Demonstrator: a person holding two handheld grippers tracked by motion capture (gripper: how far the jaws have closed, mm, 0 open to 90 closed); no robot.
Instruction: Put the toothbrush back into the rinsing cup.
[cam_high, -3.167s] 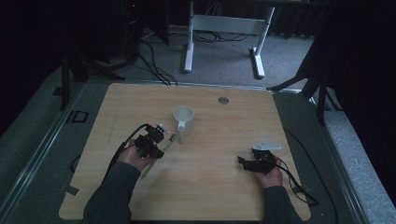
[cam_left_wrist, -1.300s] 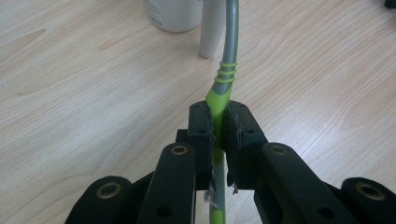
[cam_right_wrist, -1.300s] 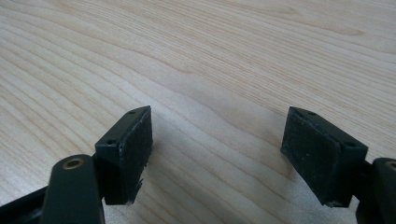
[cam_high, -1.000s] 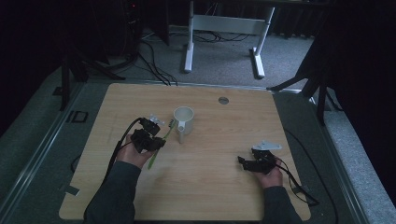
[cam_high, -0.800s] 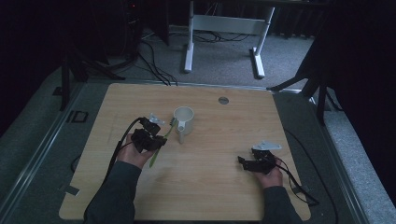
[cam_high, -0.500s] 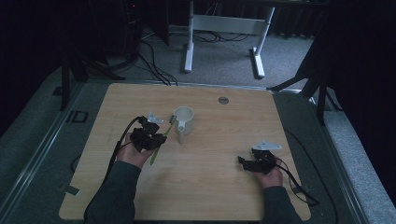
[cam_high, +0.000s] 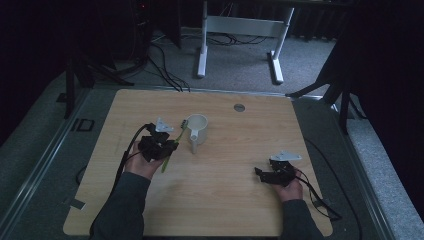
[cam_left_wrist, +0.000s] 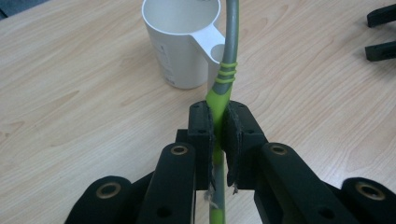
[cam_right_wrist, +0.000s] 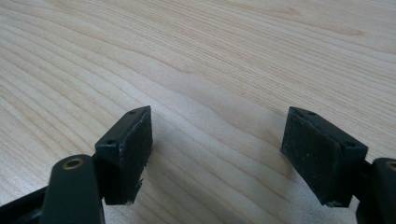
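Jaws of the left gripper (cam_left_wrist: 218, 126) clamp a green-and-grey plastic toothbrush (cam_left_wrist: 227, 65), its grey neck reaching over the white plastic handled cup (cam_left_wrist: 184, 39). The right gripper (cam_right_wrist: 219, 154) rests apart on the light wooden table (cam_high: 240, 210), jaws wide and empty.

A green-and-grey toothbrush (cam_left_wrist: 223, 84), apparently a toothbrush, slants up over the white cup (cam_left_wrist: 180, 42), its head above the rim.

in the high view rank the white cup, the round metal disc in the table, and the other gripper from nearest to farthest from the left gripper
1. White cup: just right of the left gripper, which holds a green toothbrush.
2. Round metal disc: farther right, toward the table's far edge.
3. Right gripper: across the table, near the person's edge.
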